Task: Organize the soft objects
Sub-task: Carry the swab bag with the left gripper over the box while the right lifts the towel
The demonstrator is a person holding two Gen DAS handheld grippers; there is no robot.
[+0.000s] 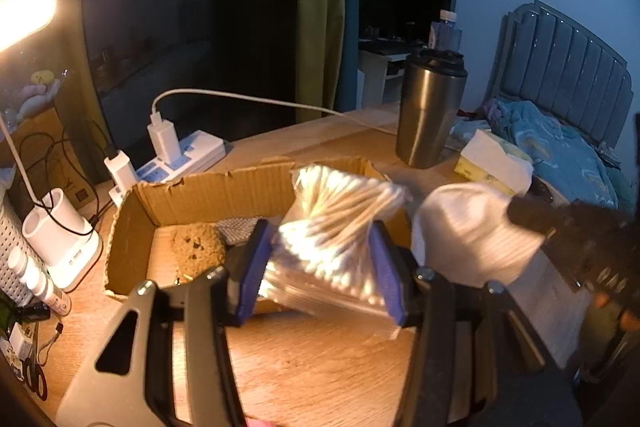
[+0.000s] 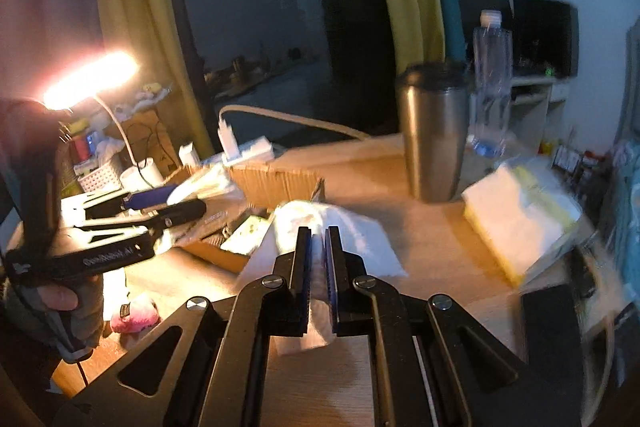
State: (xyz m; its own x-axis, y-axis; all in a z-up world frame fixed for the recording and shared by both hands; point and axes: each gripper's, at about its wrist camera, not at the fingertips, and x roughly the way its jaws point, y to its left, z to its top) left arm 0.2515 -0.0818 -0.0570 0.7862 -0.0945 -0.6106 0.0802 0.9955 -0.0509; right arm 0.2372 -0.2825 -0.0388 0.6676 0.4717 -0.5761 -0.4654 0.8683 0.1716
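My left gripper is shut on a clear bag of cotton swabs and holds it over the front right corner of an open cardboard box. The box holds a brown sponge-like lump and a grey cloth. My right gripper is shut on a white cloth just right of the box; the same cloth shows in the left wrist view. The left gripper shows from the side in the right wrist view.
A steel tumbler stands behind the box, with a tissue pack to its right. A power strip with chargers, a lamp base and small bottles crowd the left. A pink soft item lies near the front edge.
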